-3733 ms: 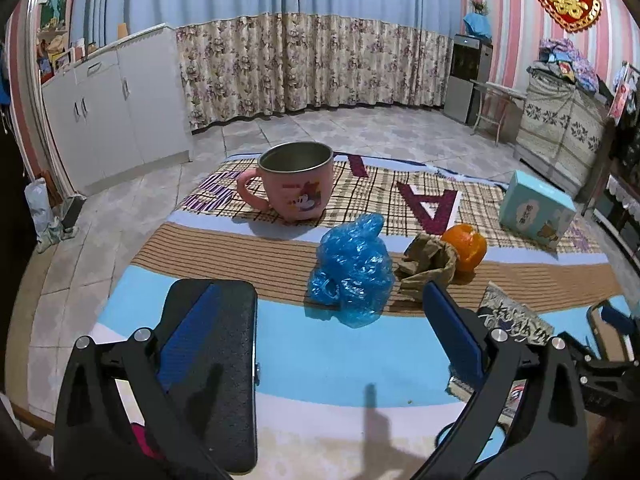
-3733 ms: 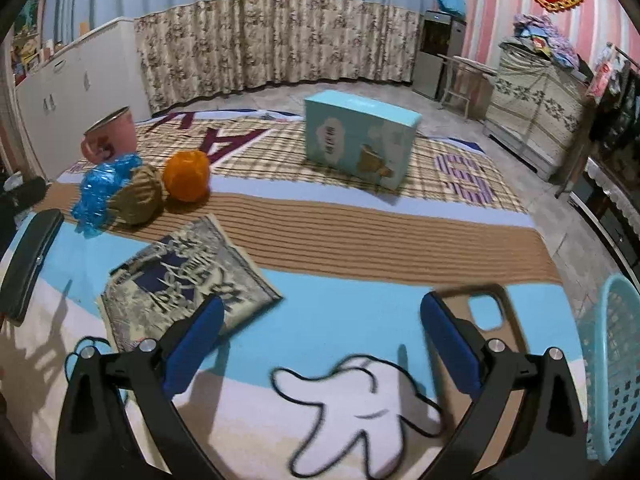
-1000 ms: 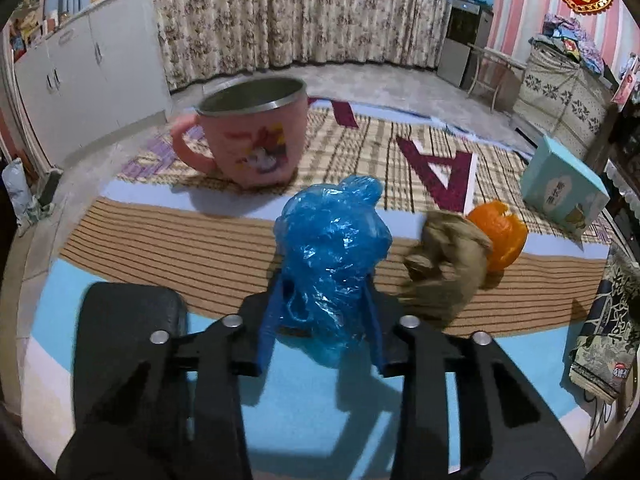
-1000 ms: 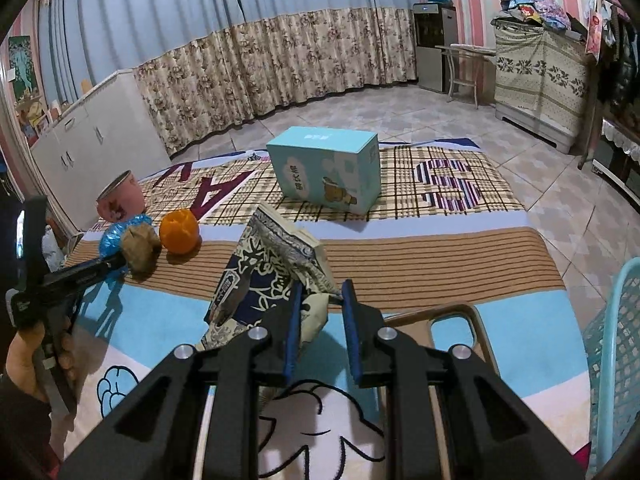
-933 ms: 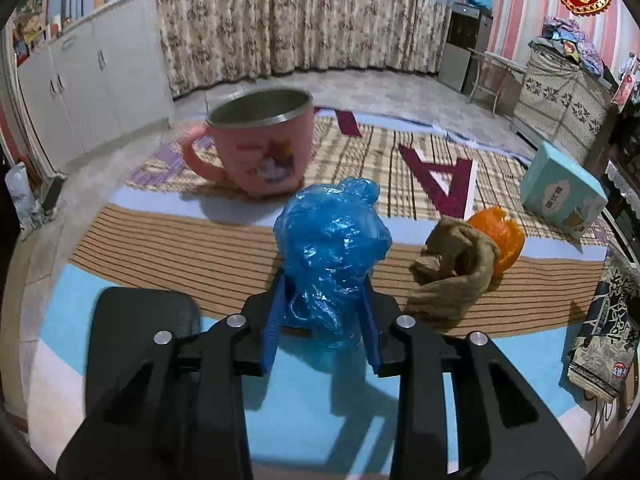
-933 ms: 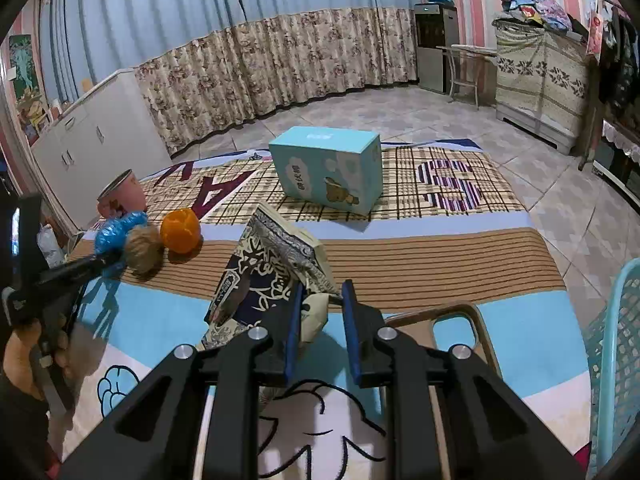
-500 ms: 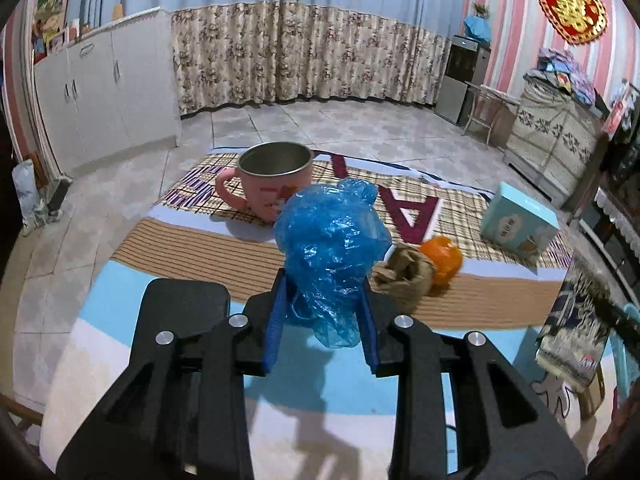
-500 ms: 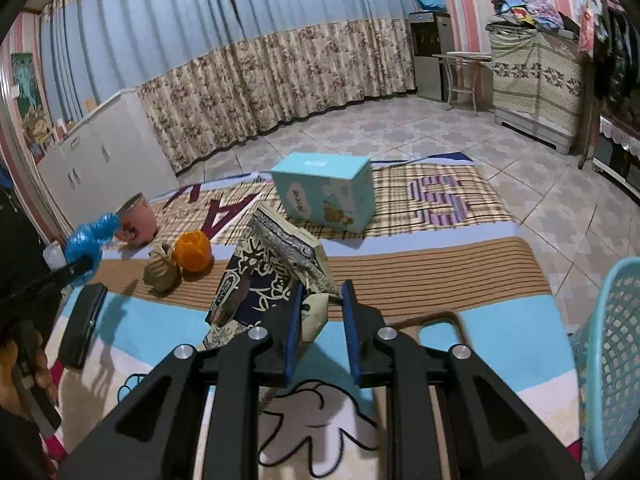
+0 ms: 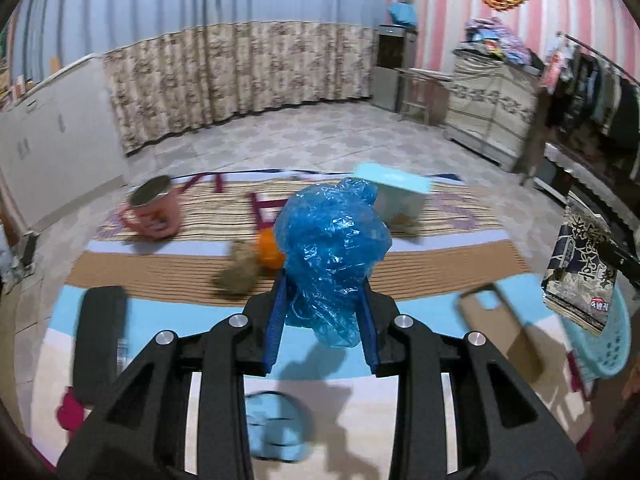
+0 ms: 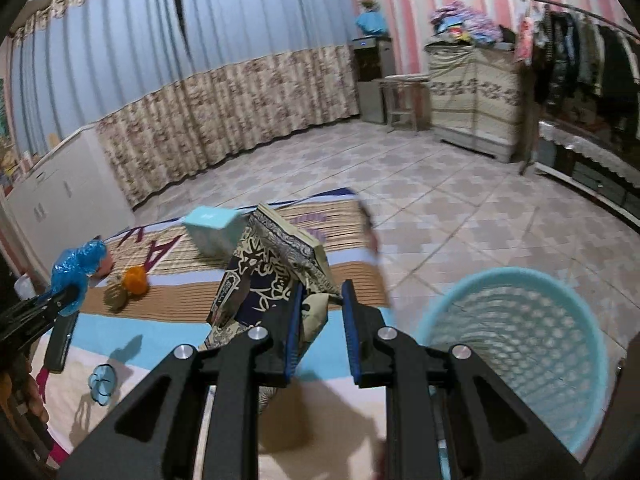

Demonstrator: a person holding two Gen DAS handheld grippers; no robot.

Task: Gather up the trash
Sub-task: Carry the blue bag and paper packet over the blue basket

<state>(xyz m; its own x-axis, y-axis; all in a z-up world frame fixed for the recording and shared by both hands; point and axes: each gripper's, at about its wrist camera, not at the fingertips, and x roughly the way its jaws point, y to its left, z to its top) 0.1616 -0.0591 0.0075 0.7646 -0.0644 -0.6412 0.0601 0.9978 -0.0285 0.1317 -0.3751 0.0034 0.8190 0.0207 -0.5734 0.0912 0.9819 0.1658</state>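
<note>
both hands loaded: left gripper (image 9: 323, 304) pinching the blue bag (image 9: 334, 248), right gripper (image 10: 321, 312) clamped on the wrapper (image 10: 276, 276). basket (image 10: 516, 344) at 3 o'clock looks empty; peel (image 9: 269, 249) and brown wad (image 9: 236, 274) left on the desk (image 9: 420, 266).

A cartoon-print mat (image 9: 420, 276) covers the tiled floor (image 10: 460, 208) — on it lie a pink mug (image 9: 154, 212), an orange (image 10: 135, 276), a brown wad (image 9: 236, 276), a teal box (image 10: 212, 228), a black phone (image 9: 100, 332) and a brown phone case (image 9: 496, 324)
</note>
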